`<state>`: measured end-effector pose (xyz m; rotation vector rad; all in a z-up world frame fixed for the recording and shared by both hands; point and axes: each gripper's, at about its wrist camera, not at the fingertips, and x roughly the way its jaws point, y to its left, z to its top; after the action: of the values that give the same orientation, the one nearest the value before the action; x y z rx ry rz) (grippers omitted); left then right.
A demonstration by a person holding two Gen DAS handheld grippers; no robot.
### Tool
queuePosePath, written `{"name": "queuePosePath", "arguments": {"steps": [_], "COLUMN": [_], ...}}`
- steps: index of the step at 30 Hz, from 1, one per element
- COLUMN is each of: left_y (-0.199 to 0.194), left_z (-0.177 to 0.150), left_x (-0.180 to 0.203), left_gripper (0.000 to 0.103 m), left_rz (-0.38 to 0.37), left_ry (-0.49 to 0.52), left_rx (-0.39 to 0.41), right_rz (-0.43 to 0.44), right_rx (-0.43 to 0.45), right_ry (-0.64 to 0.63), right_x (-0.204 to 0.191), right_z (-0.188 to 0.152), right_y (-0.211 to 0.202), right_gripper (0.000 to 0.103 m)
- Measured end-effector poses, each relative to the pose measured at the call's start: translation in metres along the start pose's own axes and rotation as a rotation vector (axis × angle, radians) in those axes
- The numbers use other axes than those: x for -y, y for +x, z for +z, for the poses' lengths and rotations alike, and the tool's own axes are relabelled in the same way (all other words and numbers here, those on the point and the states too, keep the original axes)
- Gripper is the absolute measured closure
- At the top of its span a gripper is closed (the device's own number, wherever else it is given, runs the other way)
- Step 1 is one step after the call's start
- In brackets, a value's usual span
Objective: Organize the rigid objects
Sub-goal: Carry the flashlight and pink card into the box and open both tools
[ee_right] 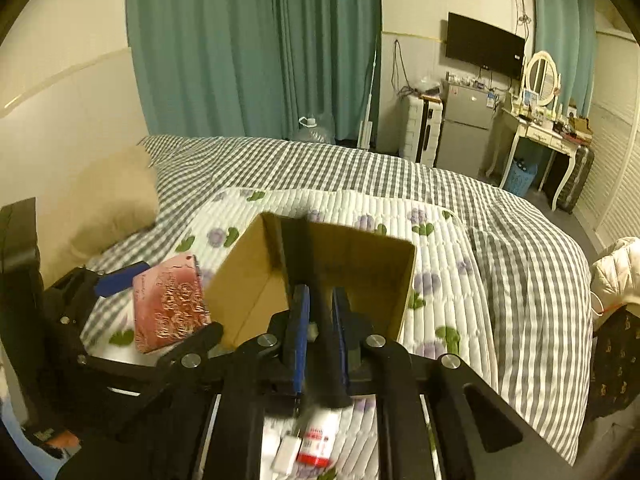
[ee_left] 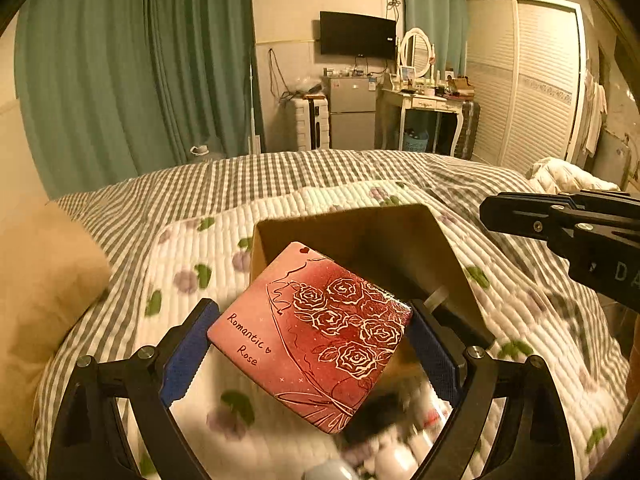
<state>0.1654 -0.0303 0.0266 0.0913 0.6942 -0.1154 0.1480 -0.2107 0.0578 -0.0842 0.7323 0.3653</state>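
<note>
The left gripper (ee_left: 310,354) is clamped on the pink "Romantic Rose" tin (ee_left: 316,340), held tilted just at the near rim of the cardboard box (ee_left: 360,236), probably so it can slide in. The right gripper (ee_right: 320,336) pinches a dark slim object (ee_right: 326,364) over the box's near edge. Beyond the box stretches the checked bed (ee_left: 280,168).

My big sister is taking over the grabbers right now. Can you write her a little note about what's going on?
Left hand-held gripper: shut on the pink rose tin, held tilted in the air, just in front of the open cardboard box.
Right hand-held gripper: nearly shut on the box's near wall, a small pale thing between its pads.
Box sits on the flowered quilt.
Done: tin picked up.
Left: put the tin in the box, then the small bottles lying on the quilt.
</note>
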Motion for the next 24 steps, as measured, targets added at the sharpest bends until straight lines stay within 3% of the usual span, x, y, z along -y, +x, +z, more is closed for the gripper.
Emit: {"name": "queuePosePath", "arguments": {"steps": [2, 7, 12, 14, 15, 16, 17, 19, 24], "left_y": [0.021, 0.057, 0.079, 0.078, 0.076, 0.072, 0.07, 0.062, 0.031], "left_z": [0.007, -0.004, -0.017, -0.017, -0.016, -0.015, -0.013, -0.01, -0.008], "left_x": [0.0, 0.005, 0.009, 0.01, 0.011, 0.011, 0.011, 0.009, 0.002], "left_gripper": [0.009, 0.009, 0.007, 0.003, 0.001, 0.001, 0.001, 0.001, 0.0], "left_rz": [0.013, -0.001, 0.002, 0.021, 0.03, 0.039, 0.043, 0.053, 0.075], "left_ry": [0.004, -0.014, 0.025, 0.032, 0.035, 0.039, 0.04, 0.035, 0.026], "left_rx": [-0.014, -0.102, -0.117, -0.089, -0.072, -0.05, -0.039, -0.023, 0.016], "right_rz": [0.001, -0.014, -0.011, -0.005, -0.011, -0.017, -0.022, -0.04, -0.055], "right_rx": [-0.025, -0.063, -0.072, -0.077, -0.079, -0.08, -0.078, -0.064, -0.056], "right_ry": [0.015, 0.062, 0.061, 0.061, 0.06, 0.058, 0.057, 0.057, 0.049], "right_x": [0.008, 0.028, 0.037, 0.04, 0.04, 0.04, 0.04, 0.041, 0.039], "right_z": [0.009, 0.002, -0.012, -0.015, -0.016, -0.017, -0.019, -0.022, -0.028], "right_y": [0.015, 0.046, 0.057, 0.059, 0.059, 0.059, 0.059, 0.053, 0.034], "right_gripper": [0.1, 0.1, 0.099, 0.099, 0.097, 0.085, 0.066, 0.052, 0.052]}}
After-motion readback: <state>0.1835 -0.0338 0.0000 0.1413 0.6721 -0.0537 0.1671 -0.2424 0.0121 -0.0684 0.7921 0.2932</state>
